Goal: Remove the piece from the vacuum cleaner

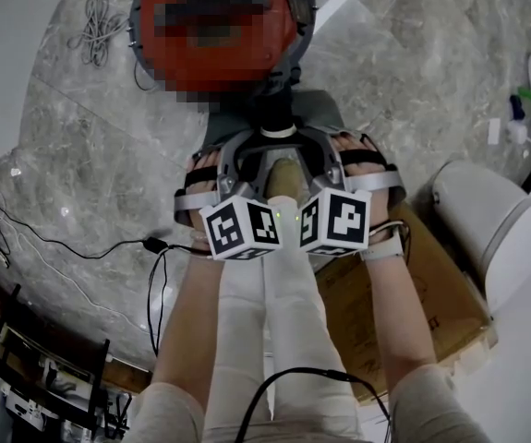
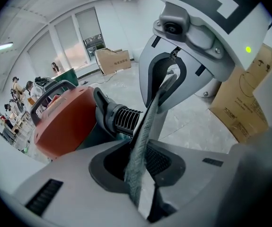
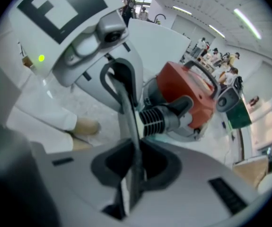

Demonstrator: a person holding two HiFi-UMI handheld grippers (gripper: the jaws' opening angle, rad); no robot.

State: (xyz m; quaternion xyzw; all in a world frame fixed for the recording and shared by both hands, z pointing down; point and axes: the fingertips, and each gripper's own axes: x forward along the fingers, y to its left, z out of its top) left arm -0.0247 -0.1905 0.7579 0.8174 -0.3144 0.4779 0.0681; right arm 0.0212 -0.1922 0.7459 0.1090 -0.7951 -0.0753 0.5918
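Observation:
The red vacuum cleaner (image 1: 214,26) stands on the marble floor ahead of me, its ribbed black hose connector (image 2: 121,119) facing my grippers. A thin flat grey piece (image 2: 145,126) runs edge-on between both grippers, just in front of that connector (image 3: 157,119). My left gripper (image 2: 138,174) is shut on one end of the piece. Opposite it, my right gripper (image 3: 133,174) is shut on the other end of the piece (image 3: 128,112). In the head view the left gripper (image 1: 260,146) and the right gripper (image 1: 302,146) meet tip to tip below the vacuum, and the piece is mostly hidden.
My legs and a shoe (image 1: 283,181) lie under the grippers. A cardboard box (image 1: 413,293) sits at the right, with a white rounded object (image 1: 487,220) beyond it. Black cables (image 1: 71,247) cross the floor at left. A white cord coil (image 1: 99,26) lies beside the vacuum.

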